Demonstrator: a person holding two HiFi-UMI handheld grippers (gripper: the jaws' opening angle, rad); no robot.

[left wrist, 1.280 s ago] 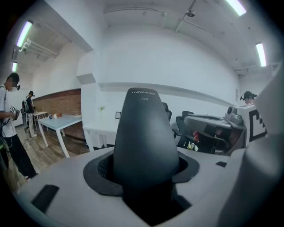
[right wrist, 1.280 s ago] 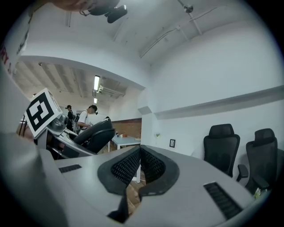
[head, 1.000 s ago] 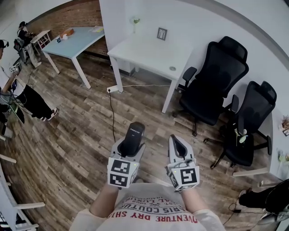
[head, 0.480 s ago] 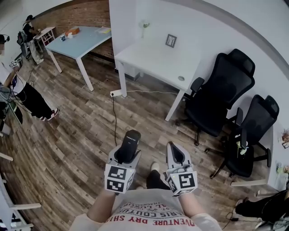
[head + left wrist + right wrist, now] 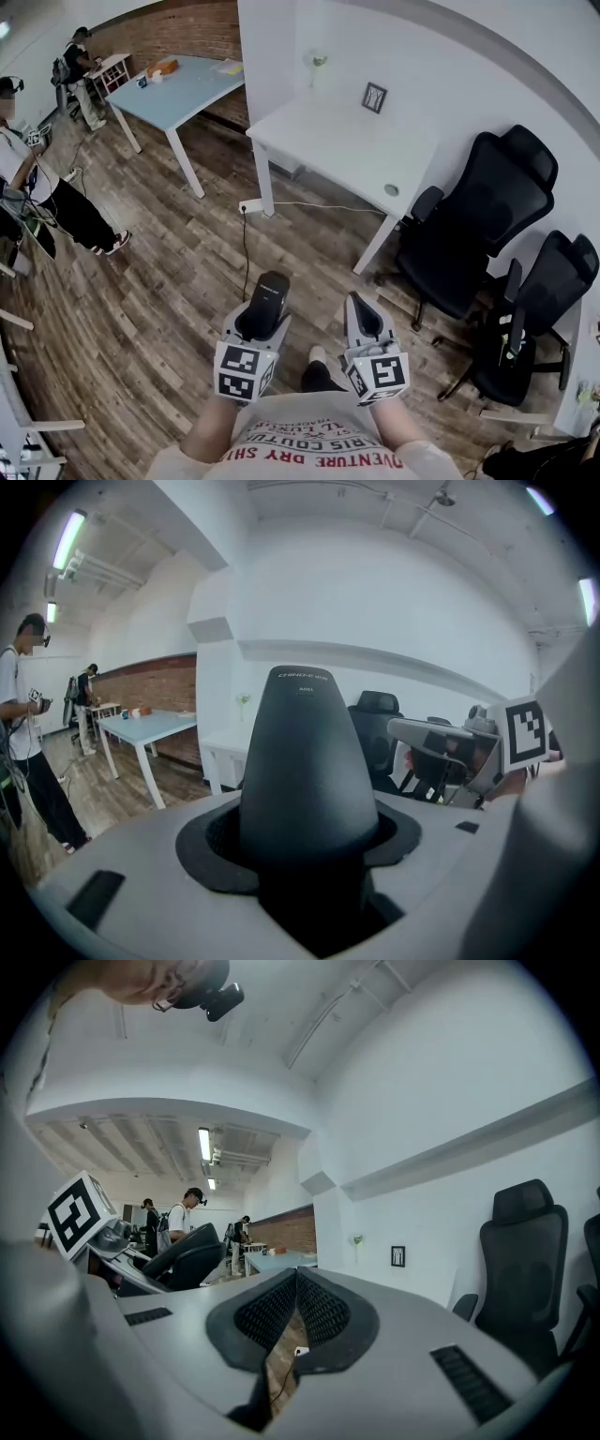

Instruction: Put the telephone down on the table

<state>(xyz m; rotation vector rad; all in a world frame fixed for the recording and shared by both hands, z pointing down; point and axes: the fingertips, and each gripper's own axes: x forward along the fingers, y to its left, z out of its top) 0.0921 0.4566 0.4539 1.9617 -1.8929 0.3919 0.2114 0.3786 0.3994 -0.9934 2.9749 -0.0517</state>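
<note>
A black telephone handset [image 5: 267, 297] stands upright between the jaws of my left gripper [image 5: 262, 319], which is shut on its lower part. In the left gripper view the telephone [image 5: 305, 761] fills the middle and hides the gap between the pads. My right gripper [image 5: 364, 317] is held beside it at the same height, shut and holding nothing; its ribbed pads [image 5: 319, 1312] meet at the tips. Both grippers hover above the wooden floor, well short of the white table [image 5: 347, 141] ahead.
Two black office chairs [image 5: 487, 216] [image 5: 548, 300] stand to the right of the white table. A light blue table [image 5: 187, 84] is at the far left. People stand at the left edge [image 5: 37, 187]. A cable and socket strip [image 5: 249, 206] lie on the floor.
The white table and chairs have slid lower and rightward in the head view, nearer to me. Both grippers keep their pose, the left still holding the telephone.
</note>
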